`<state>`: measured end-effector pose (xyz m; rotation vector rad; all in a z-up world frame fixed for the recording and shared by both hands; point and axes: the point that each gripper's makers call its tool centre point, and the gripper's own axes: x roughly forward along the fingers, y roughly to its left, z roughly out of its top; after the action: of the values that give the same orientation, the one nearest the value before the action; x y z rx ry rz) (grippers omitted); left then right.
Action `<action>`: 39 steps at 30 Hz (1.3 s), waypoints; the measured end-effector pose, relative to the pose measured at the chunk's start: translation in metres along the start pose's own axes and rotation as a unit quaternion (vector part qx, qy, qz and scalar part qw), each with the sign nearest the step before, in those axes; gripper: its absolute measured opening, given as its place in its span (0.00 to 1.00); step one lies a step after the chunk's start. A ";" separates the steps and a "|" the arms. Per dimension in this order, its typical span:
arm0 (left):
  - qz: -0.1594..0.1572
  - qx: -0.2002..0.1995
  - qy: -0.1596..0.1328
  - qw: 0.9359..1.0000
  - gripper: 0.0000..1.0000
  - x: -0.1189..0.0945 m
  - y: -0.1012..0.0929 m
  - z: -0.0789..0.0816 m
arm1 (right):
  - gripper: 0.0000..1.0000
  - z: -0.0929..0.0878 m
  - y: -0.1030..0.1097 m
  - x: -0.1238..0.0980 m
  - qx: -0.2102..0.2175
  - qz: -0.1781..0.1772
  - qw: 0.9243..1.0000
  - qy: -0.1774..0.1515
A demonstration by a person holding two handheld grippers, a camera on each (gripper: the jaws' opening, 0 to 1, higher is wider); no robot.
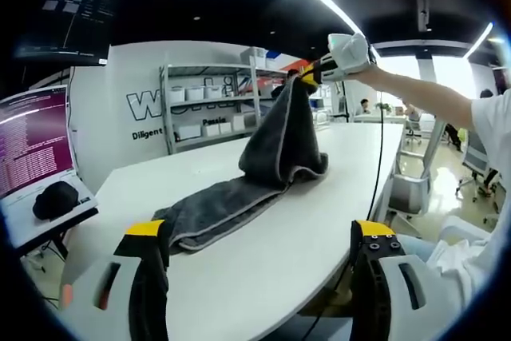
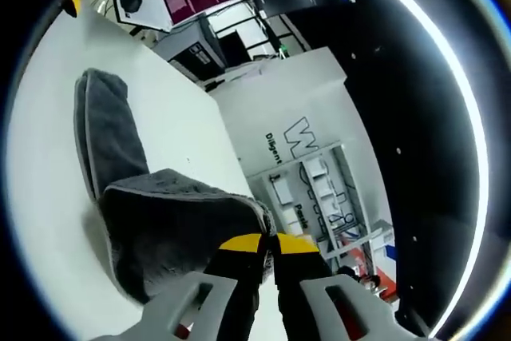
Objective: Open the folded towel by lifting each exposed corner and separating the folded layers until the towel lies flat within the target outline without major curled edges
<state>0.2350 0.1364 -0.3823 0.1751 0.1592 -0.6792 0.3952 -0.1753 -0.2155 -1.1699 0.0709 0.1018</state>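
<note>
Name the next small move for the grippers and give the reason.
Probably carry the right gripper farther away from the left gripper and lower it. It is shut on a corner of the towel, lifted into a peak, while the other end lies folded on the table near the open left gripper. That should peel the layers apart.

dark grey towel (image 1: 255,173), one corner lifted, rest on table

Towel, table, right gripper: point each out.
towel (image 1: 231,205): left gripper view, flat part lying on the table.
table (image 1: 263,269): left gripper view, bare top near the front edge.
right gripper (image 2: 269,245): right gripper view, between its yellow tips.
</note>
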 end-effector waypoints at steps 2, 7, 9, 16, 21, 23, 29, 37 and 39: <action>-0.002 0.002 0.000 1.000 0.93 0.000 -0.001 0.000 | 0.01 -0.008 -0.007 -0.001 -0.006 -0.006 1.000 0.010; -0.001 -0.002 0.000 1.000 0.93 0.000 0.001 0.000 | 0.01 -0.026 -0.029 0.000 0.010 -0.024 0.999 0.032; 0.001 -0.004 0.000 1.000 0.93 0.001 0.003 -0.001 | 0.01 -0.033 -0.034 0.000 0.015 -0.025 0.999 0.039; 0.005 -0.006 0.005 1.000 0.93 0.003 0.005 -0.003 | 0.01 -0.061 -0.051 -0.001 0.025 -0.038 0.997 0.067; 0.002 -0.004 0.010 1.000 0.92 0.004 0.003 -0.005 | 0.01 -0.085 -0.050 -0.004 0.032 -0.039 0.995 0.091; 0.002 -0.003 0.011 1.000 0.92 0.003 0.003 -0.005 | 0.01 -0.095 -0.051 -0.004 0.033 -0.038 0.994 0.101; 0.007 -0.006 0.006 1.000 0.92 -0.002 0.008 -0.003 | 0.01 -0.116 -0.059 -0.004 0.039 -0.041 0.991 0.122; 0.009 -0.008 0.007 1.000 0.91 -0.002 0.010 -0.005 | 0.01 -0.125 -0.052 -0.005 0.032 -0.033 0.990 0.135; 0.007 -0.006 0.008 1.000 0.91 -0.002 0.008 -0.005 | 0.01 -0.129 -0.047 -0.004 0.031 -0.029 0.989 0.140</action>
<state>0.2378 0.1450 -0.3854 0.1702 0.1769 -0.6638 0.3963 -0.3124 -0.2223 -1.1176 0.2853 -0.1158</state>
